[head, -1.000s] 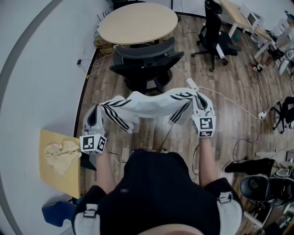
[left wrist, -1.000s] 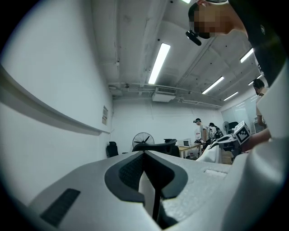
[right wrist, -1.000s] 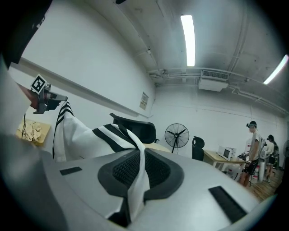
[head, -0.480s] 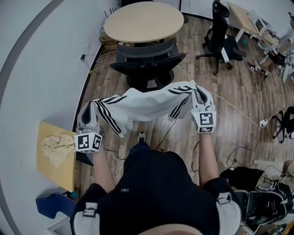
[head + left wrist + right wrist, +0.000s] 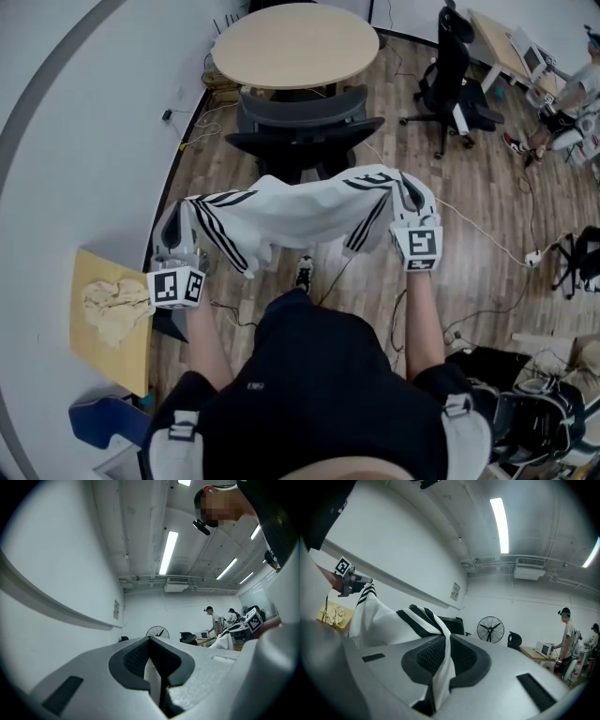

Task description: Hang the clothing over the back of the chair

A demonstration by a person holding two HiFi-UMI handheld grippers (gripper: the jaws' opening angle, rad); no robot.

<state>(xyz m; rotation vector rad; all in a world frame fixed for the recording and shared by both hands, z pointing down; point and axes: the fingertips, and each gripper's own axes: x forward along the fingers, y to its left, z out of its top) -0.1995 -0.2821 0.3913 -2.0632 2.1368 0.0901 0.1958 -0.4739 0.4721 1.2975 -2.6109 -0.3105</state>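
At mid-frame the left gripper and right gripper each pinch an end of the striped garment, seemingly soft, light, sagging between them.

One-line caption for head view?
Left claw and right claw hold a striped white garment spread before the office chair.

- Clothing: soft, matt white cloth with black stripes.
- Floor: wood planks, faint sheen.
- Chair: dark matt plastic back.
- Right hand-held gripper: matt grey plastic, rough dark pads.
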